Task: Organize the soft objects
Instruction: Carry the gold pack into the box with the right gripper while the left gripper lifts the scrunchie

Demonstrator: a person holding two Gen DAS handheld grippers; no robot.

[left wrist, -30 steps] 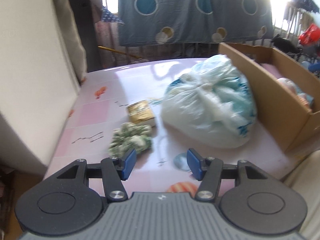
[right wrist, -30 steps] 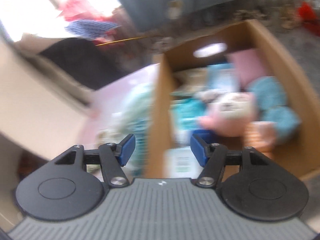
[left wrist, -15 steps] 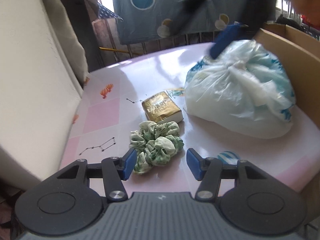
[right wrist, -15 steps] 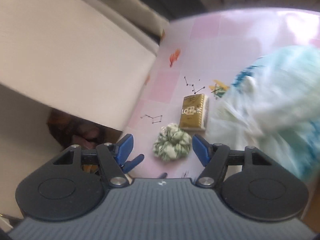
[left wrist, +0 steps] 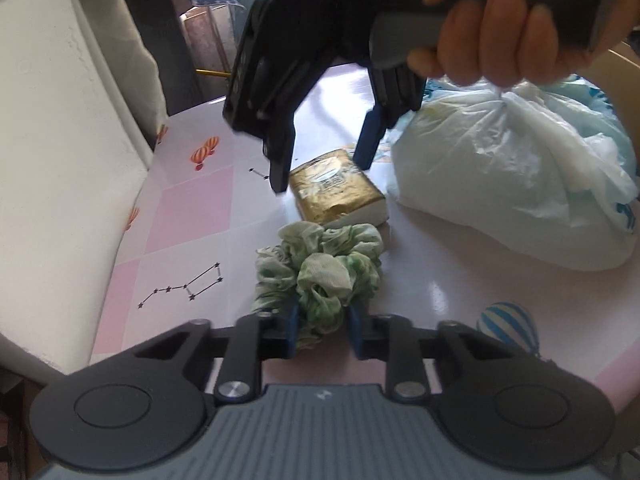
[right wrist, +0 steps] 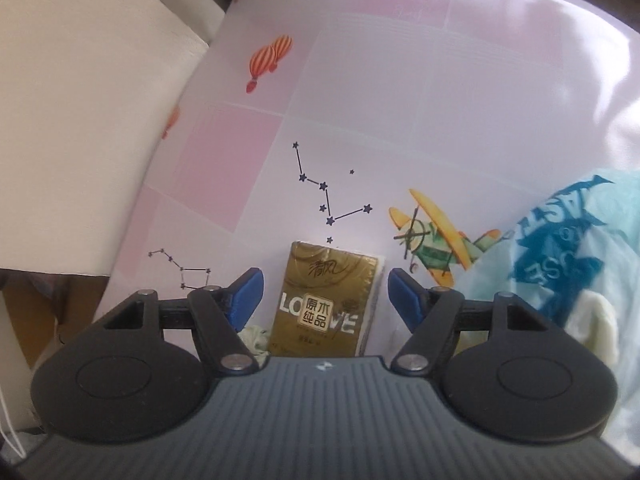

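A green-and-white scrunchie (left wrist: 320,268) lies on the pink patterned table (left wrist: 188,208). My left gripper (left wrist: 322,332) is closing on its near edge, and both blue pads touch the fabric. Just behind it lies a gold tissue pack (left wrist: 336,196). My right gripper (left wrist: 320,172), held by a hand (left wrist: 492,40), points steeply down over that pack. In the right wrist view the tissue pack (right wrist: 326,304) sits between the fingers of the right gripper (right wrist: 324,292). Those jaws are opening and clear of the pack's sides. A bit of the scrunchie (right wrist: 254,338) shows by the left finger.
A knotted white and pale-blue plastic bag (left wrist: 512,176) (right wrist: 568,248) fills the table's right side, close to the tissue pack. A cream cushion (left wrist: 60,140) borders the table on the left. A strip of cardboard box (left wrist: 612,64) shows at the far right.
My left gripper came down over the scrunchie and closed on it. The right gripper swung from the cardboard box across to the table and now stands over the tissue pack.
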